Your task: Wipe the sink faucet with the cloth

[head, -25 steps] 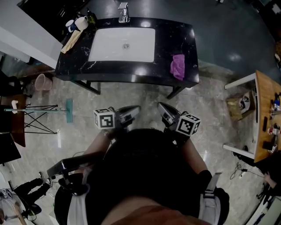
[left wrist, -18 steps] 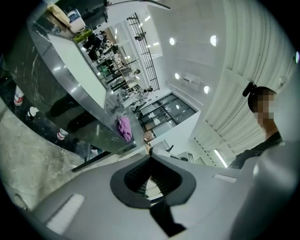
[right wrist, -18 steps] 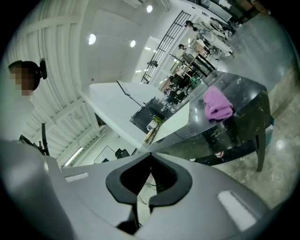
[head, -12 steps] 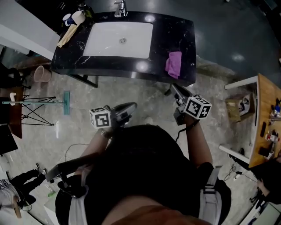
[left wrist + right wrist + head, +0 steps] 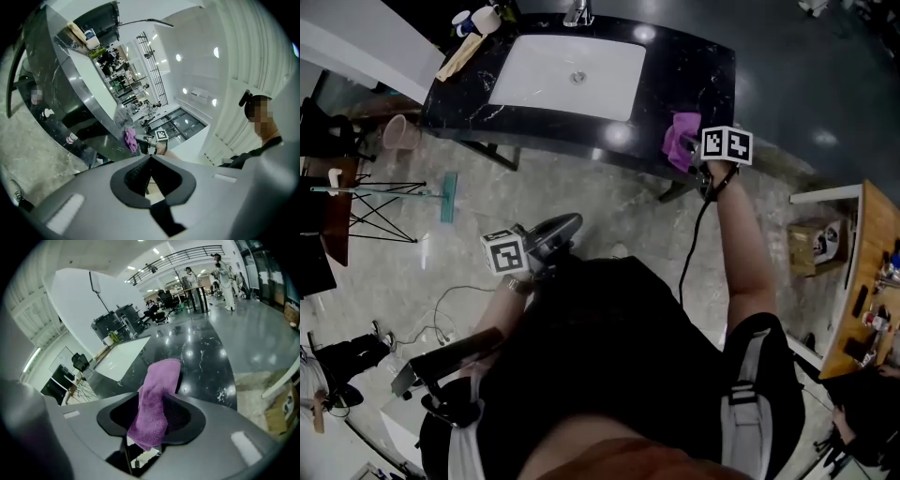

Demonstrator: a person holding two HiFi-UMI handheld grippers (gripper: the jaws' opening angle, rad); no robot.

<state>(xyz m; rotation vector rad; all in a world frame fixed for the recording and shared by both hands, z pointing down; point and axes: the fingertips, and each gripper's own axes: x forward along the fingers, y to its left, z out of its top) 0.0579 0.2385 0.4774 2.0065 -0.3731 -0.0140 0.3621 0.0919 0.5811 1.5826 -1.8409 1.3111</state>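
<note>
Two grippers: the right gripper [image 5: 694,142] [image 5: 149,430], jaws just opening wide, straddles the purple cloth [image 5: 678,141] [image 5: 155,394] at the counter's [image 5: 698,75] four o'clock edge. The left gripper [image 5: 570,223] [image 5: 150,163] is pressed shut. The sink [image 5: 534,80] separates cloth from faucet [image 5: 578,11].

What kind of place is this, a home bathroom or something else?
Probably not a home bathroom but a large open hall, perhaps a lab or showroom. The black marble counter with its white sink and faucet stands free on a polished floor, near a cluttered wooden desk.
</note>
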